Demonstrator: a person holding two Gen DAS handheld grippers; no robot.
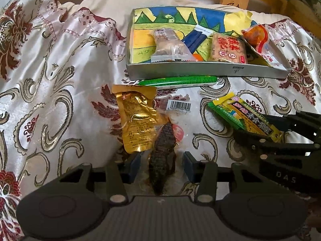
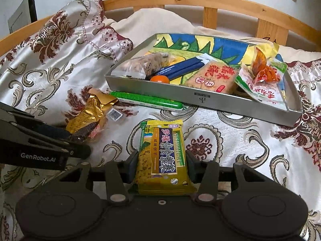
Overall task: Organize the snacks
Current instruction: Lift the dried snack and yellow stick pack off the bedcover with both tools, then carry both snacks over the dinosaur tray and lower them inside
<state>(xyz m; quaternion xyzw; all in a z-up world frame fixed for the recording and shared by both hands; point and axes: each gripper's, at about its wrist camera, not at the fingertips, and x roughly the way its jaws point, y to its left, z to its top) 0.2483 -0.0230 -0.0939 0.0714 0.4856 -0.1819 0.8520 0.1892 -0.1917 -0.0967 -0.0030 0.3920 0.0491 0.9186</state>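
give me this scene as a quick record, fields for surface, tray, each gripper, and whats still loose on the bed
surface: floral satin bedspread, wooden bed frame behind
tray: metal tray holding several packets, including a rice cake packet, plus a small orange
left gripper: jaws open around a dark dried snack in clear wrap
right gripper: jaws at both sides of a yellow-green cracker packet
loose on bed: gold foil packet, green stick packet against the tray's front wall

Your left view hides the dark dried snack's [image 1: 162,156] near end behind the gripper body; the green stick pack [image 1: 177,80] lies partly under the tray [image 1: 200,71].
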